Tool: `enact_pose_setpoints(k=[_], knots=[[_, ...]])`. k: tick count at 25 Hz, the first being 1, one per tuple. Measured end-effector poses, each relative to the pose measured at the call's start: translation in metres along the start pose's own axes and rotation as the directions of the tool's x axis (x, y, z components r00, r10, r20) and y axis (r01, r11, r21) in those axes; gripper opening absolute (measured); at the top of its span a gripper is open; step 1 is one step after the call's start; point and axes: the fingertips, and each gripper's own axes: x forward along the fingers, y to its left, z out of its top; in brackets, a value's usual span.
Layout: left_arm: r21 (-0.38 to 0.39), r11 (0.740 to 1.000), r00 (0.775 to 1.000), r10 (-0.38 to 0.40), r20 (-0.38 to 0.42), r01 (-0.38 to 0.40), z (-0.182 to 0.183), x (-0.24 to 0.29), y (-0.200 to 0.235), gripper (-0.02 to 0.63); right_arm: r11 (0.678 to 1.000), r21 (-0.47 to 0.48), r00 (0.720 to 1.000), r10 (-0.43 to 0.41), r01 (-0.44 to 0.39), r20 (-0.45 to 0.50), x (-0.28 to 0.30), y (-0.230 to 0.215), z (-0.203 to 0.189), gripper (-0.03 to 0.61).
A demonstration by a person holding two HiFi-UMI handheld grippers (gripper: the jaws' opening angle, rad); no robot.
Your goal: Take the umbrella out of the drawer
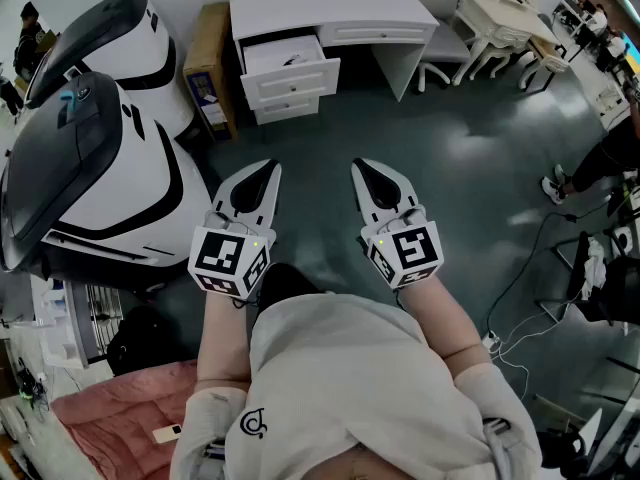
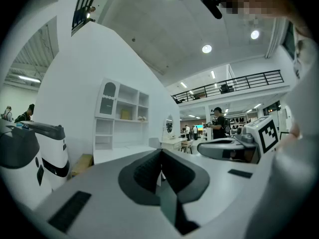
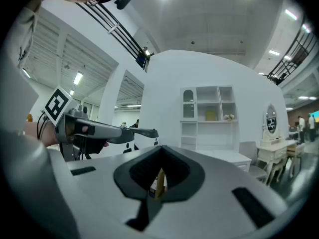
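head view: steeply down | gripper views: level, share desk (image 1: 330, 8)

**Left gripper view.** We see the left gripper (image 2: 160, 156) with its jaws closed together, the tips meeting and nothing between them. Beyond the tips and slightly to their left, a white shelf unit (image 2: 123, 114) stands against a white wall. Further left of the claw we note a white-and-black machine (image 2: 47, 153), with a cardboard box (image 2: 82, 164) between it and the claw. To the claw's right the right gripper (image 2: 202, 147) lies level, its marker cube (image 2: 264, 133) at the rear. Far beyond, a person (image 2: 218, 123) stands beneath a railed balcony (image 2: 234, 83).
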Motion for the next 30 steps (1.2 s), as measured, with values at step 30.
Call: enact_pose_setpoints(k=[30], knots=[[-0.056, 0.998, 0.994, -0.022, -0.104, 0.016, -0.051, 0.086, 0.054, 0.012, 0.996, 0.080, 0.991, -0.017, 0.028, -0.136, 0.068, -0.047, -0.066, 0.005]])
